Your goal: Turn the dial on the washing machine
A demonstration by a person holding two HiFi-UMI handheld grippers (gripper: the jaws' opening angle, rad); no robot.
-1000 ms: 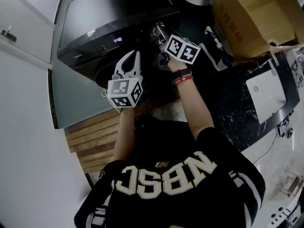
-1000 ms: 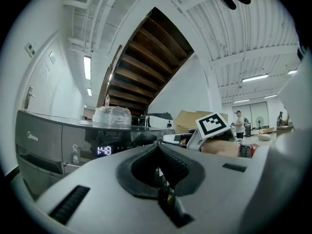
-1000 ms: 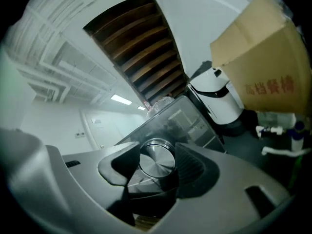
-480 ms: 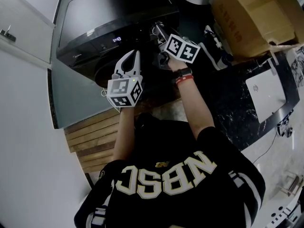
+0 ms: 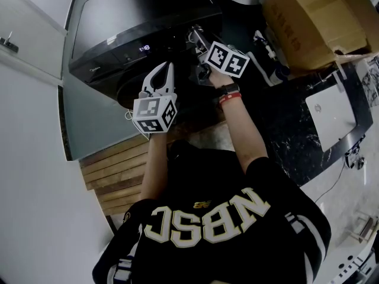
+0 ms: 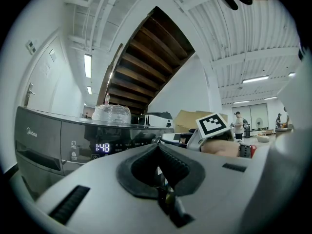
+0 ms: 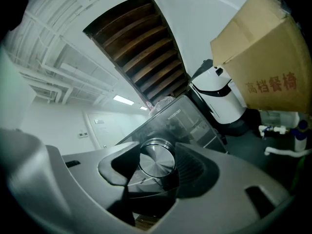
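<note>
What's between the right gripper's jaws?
The silver dial sits there, with both jaws of the right gripper against its rim. The right gripper view shows it.

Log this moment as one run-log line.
right hand-held gripper: shut on dial | left hand-held gripper: shut, empty | washing machine display: lit

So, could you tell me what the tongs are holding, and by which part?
The right tongs clasp the silver dial by its rim; the left tongs, shut, hold nothing.
</note>
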